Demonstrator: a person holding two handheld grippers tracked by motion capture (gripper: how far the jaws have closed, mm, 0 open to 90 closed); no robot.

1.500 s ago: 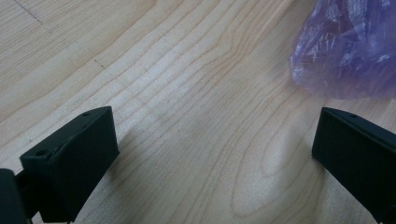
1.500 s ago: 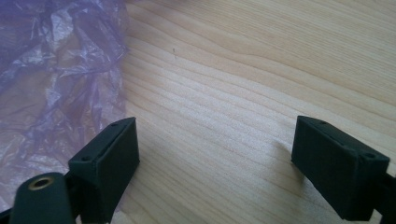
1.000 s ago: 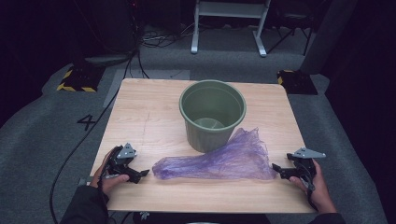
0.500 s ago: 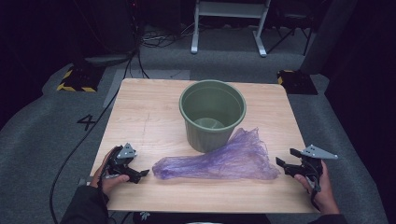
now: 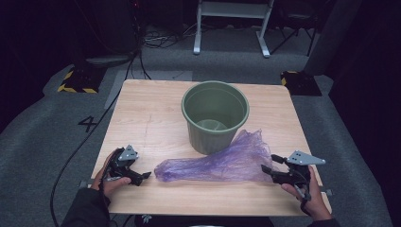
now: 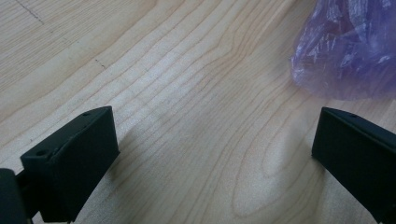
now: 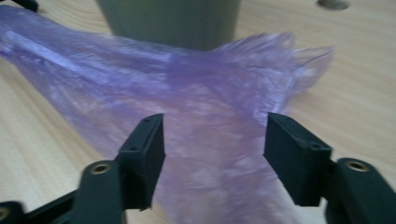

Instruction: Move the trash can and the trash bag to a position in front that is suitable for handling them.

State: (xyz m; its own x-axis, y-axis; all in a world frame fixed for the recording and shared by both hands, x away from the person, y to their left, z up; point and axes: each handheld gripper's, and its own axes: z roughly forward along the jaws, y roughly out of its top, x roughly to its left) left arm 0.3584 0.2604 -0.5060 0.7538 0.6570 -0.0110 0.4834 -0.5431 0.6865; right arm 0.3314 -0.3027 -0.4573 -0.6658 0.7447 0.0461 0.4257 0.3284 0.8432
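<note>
A crumpled purple plastic bag [image 5: 222, 163] lies on the wooden table [image 5: 142, 118], touching the front of a green bucket [image 5: 215, 113]. The right gripper [image 5: 265, 171], jaws just narrowing but not pinching, straddles the bag's wide end. The left gripper [image 5: 144, 176] rests spread near its narrow end.

A translucent purple plastic bag [image 5: 222, 163] lies on the pale wood-grain counter [image 5: 151, 118], beside a dull green bucket [image 5: 215, 116]. Both tools are black, each topped by a grey plate. Upper left, a yellow-and-black striped block [image 5: 75, 80] sits on what looks like grey carpet.
</note>
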